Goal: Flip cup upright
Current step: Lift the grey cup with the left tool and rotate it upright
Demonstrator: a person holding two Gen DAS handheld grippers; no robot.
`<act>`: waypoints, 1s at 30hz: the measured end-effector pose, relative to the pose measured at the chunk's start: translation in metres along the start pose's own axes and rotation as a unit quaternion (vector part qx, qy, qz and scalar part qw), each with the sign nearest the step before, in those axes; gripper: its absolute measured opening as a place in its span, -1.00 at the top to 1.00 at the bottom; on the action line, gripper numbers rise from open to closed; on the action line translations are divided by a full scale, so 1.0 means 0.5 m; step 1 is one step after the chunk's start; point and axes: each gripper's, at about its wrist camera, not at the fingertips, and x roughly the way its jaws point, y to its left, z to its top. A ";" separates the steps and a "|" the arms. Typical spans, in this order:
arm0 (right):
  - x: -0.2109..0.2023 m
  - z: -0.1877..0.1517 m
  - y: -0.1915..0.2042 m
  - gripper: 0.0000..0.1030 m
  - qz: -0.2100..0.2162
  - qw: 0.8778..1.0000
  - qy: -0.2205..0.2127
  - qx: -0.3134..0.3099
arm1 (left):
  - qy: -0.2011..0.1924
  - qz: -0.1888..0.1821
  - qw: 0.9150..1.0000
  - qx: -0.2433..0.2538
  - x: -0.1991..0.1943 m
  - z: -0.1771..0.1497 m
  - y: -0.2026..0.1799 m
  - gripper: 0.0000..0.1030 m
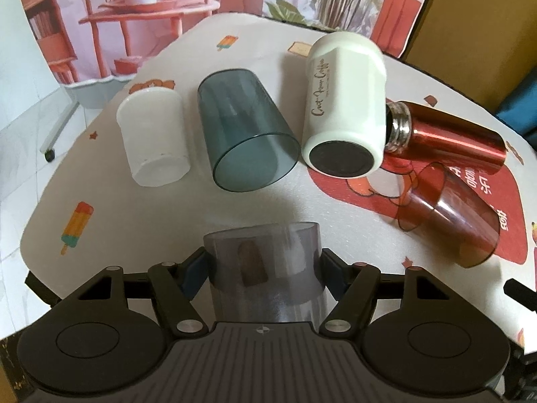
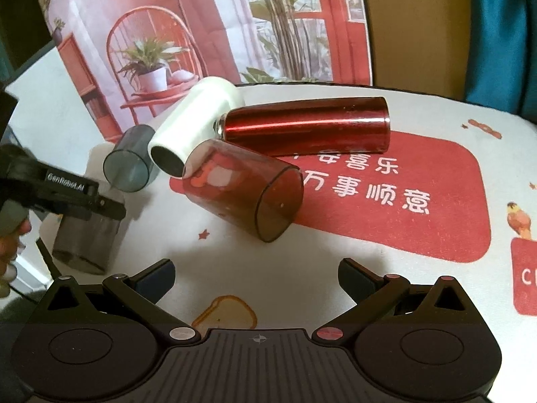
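Note:
My left gripper [image 1: 263,270] is shut on a smoky grey translucent cup [image 1: 265,268], holding it by its sides close to the table; the cup [image 2: 85,241] also shows at the left of the right wrist view, under the left gripper [image 2: 67,198]. My right gripper [image 2: 256,277] is open and empty over the table's near edge. In front of it a red translucent cup [image 2: 245,188] lies on its side, mouth towards me; it shows at the right of the left wrist view [image 1: 449,215].
On the patterned tablecloth [image 1: 167,215] lie a white cup [image 1: 154,137], a teal translucent cup [image 1: 245,134], a white coffee mug [image 1: 342,107] and a red metal bottle [image 1: 446,134], all on their sides. A printed backdrop [image 2: 201,33] hangs behind the table.

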 end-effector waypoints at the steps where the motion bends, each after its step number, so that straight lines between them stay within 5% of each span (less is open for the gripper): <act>1: -0.001 0.000 -0.002 -0.99 0.002 1.000 0.000 0.004 | -0.005 0.000 1.000 0.002 -0.005 -0.004 -0.002 -0.40; 11: -0.006 -0.005 -0.009 -0.99 0.002 1.000 0.000 0.022 | -0.046 -0.005 0.999 0.006 -0.037 -0.034 -0.005 -0.40; 18: -0.008 -0.005 0.003 -0.99 -0.050 0.999 -0.007 -0.014 | -0.056 -0.012 0.998 -0.001 -0.037 -0.035 -0.001 -0.40; 30: -0.003 -0.006 -0.012 -0.99 -0.047 0.999 -0.005 -0.001 | -0.091 0.003 0.996 0.012 -0.039 -0.027 -0.034 -0.39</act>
